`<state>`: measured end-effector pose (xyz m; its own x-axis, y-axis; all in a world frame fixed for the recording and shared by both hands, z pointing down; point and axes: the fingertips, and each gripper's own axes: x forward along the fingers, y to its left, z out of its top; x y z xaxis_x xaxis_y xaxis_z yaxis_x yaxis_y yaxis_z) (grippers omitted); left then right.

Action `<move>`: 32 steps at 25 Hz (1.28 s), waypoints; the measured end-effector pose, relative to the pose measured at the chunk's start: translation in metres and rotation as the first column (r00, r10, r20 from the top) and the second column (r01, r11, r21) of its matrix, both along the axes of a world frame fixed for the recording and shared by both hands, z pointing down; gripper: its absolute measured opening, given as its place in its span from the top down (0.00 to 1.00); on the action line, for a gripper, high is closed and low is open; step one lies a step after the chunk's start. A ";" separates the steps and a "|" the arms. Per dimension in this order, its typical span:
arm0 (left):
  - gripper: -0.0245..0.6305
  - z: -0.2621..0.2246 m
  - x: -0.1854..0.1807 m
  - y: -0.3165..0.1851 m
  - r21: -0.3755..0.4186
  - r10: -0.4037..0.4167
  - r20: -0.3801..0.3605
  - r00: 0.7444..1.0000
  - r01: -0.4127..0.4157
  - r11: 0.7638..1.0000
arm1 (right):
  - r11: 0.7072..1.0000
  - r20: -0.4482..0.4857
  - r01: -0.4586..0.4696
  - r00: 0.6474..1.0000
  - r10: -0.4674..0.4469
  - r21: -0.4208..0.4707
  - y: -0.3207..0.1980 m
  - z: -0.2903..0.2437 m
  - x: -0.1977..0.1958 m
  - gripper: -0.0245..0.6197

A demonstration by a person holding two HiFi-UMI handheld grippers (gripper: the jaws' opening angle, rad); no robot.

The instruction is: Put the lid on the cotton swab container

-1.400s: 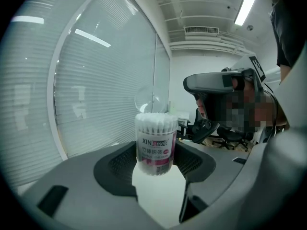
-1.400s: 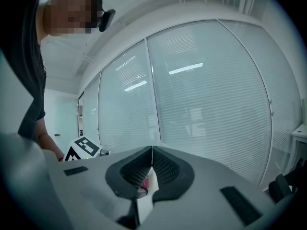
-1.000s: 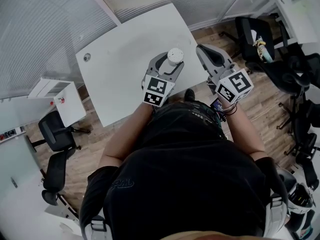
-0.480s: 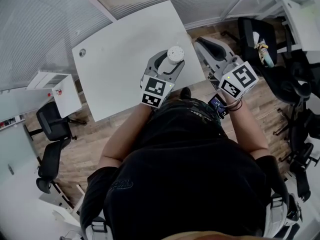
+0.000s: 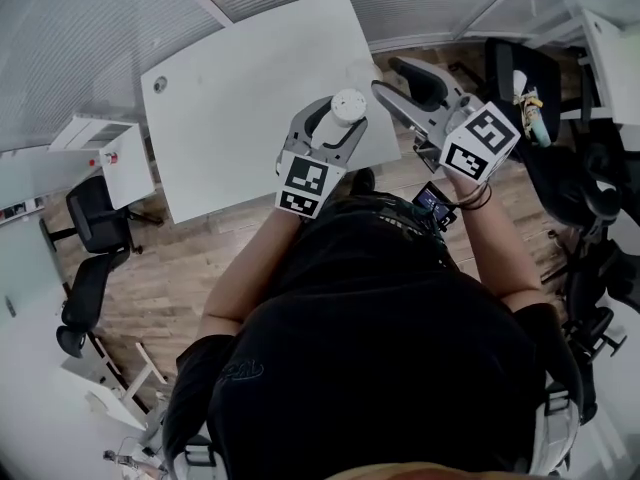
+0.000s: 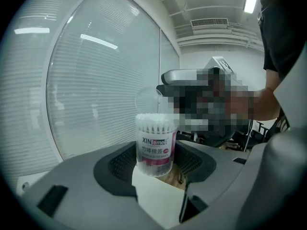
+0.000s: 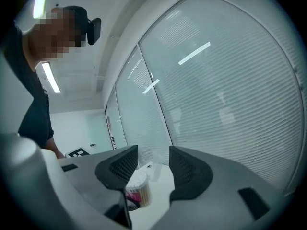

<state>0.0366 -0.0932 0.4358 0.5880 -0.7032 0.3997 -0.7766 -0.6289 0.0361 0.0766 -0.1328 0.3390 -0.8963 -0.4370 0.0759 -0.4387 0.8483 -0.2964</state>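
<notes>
A: Far left, a small white cabinet (image 5: 112,158) and a black chair (image 5: 92,233) stand on the wood floor (image 5: 200,268), well apart from the table (image 5: 230,88).

B: And that white tabletop runs broad from its left corner toward the right, with a small round hole (image 5: 160,84) near the left corner.

A: Now the action, close to the table's near edge, toward its right corner. The left gripper (image 5: 345,120) is clamped on the cotton swab container (image 5: 348,104), one jaw on each side of it.

B: The clear lid (image 6: 146,100) shows tipped up at the container's top, not lying flat on it.

A: Just to the right, the right gripper (image 5: 386,76) hangs at the table's right edge. Its jaws have just been opening. They stand apart with nothing between them, and the container shows past their tips.

B: Further right, more black chairs (image 5: 520,68) crowd the floor.
</notes>
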 end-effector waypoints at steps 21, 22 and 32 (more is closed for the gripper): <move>0.57 0.015 0.034 0.010 -0.019 -0.017 0.011 1.000 0.018 1.000 | 0.991 -0.004 0.111 0.994 -0.111 -0.070 0.012 0.020 0.004 0.59; 0.57 0.016 0.035 0.010 -0.021 -0.015 0.011 1.000 0.015 1.000 | 0.991 -0.004 0.112 0.994 -0.112 -0.071 0.014 0.020 0.005 0.59; 0.57 0.018 0.042 0.008 -0.024 -0.007 0.013 1.000 0.007 1.000 | 0.988 -0.005 0.137 0.991 -0.137 -0.068 0.024 0.015 0.006 0.59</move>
<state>0.0788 -0.0854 0.4538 0.5778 -0.6973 0.4241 -0.7815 -0.6226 0.0409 0.0824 -0.1088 0.3539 -0.9463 -0.3038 0.1102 -0.3230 0.8790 -0.3506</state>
